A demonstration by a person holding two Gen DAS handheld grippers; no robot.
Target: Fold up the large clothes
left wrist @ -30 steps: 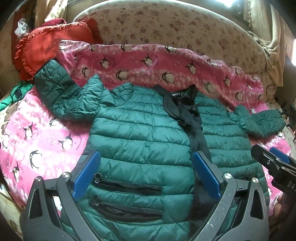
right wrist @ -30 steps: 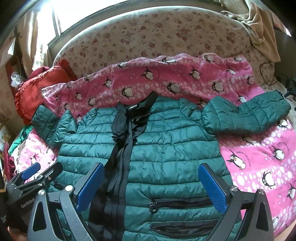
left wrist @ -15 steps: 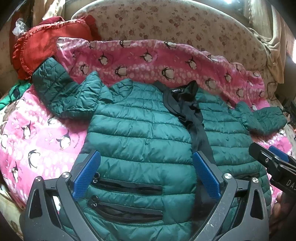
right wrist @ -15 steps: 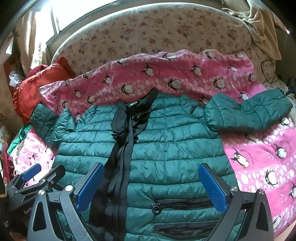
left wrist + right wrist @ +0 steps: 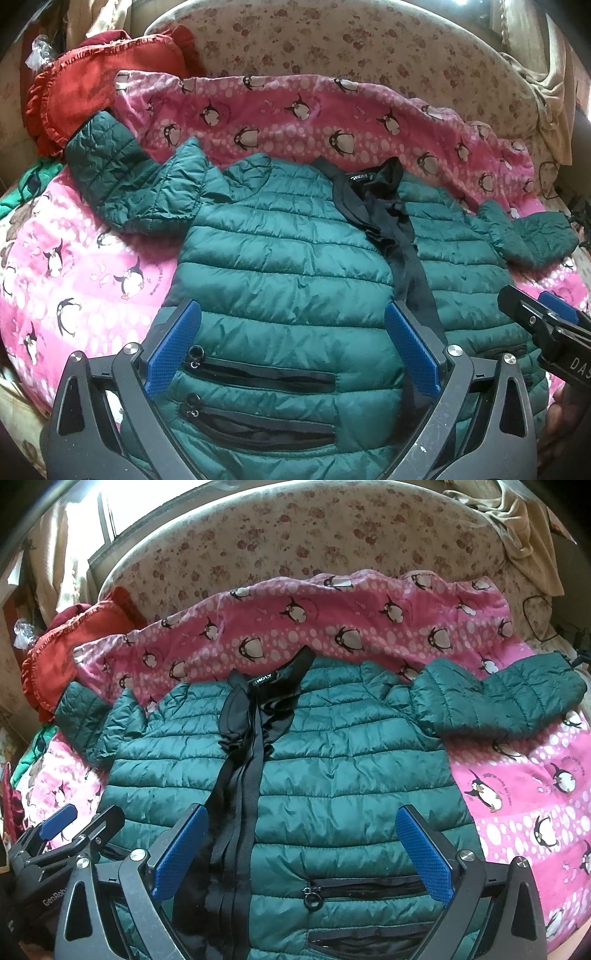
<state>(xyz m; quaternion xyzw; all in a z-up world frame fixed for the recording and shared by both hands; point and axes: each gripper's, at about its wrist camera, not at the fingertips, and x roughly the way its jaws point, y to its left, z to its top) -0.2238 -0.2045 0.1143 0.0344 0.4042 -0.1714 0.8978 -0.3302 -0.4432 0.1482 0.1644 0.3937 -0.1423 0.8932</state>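
Pink penguin-print blanket (image 5: 280, 110), red frilled cushion (image 5: 88, 85), floral sofa back (image 5: 314, 535), beige cloth (image 5: 517, 520)

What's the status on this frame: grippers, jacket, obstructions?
Left gripper open, right gripper open, both over the hem, holding nothing. Green puffer jacket flat on the penguin blanket, front up, sleeves out, unfolded. Nothing in the way.

Both wrist views overlook the jacket (image 5: 288, 258) closely.
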